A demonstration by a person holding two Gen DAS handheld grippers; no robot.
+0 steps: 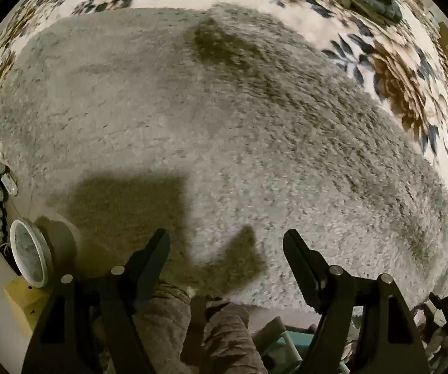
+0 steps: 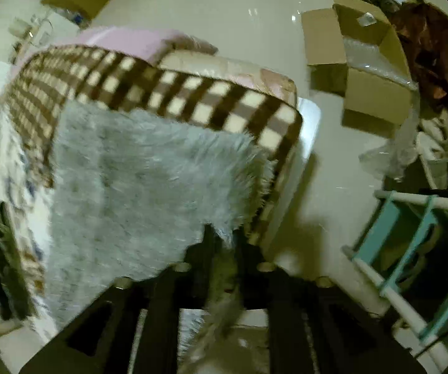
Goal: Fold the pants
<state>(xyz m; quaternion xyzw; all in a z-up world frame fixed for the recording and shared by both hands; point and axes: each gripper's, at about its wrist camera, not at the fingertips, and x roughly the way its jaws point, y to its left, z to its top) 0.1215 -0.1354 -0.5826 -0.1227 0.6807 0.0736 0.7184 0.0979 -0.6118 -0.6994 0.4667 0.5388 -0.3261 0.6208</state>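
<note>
Fluffy grey pants (image 1: 224, 124) lie spread flat over a bed with a floral blanket (image 1: 405, 87). My left gripper (image 1: 225, 237) hangs straight above their near part, open, with nothing between its fingers; its shadow falls on the fabric. In the right wrist view the pants (image 2: 130, 171) reach the bed's corner. There my right gripper (image 2: 224, 243) is shut on their hem, and a strip of the fluffy fabric hangs down between its dark fingers. The view is blurred.
A brown-and-cream checked blanket border (image 2: 192, 93) runs along the bed's edge, with a pink cover (image 2: 124, 43) behind. Cardboard boxes (image 2: 370, 78) and a teal-and-white rack (image 2: 411, 249) stand on the glossy floor. A person's legs (image 1: 217, 327) and a round white object (image 1: 30, 252) are by the bed.
</note>
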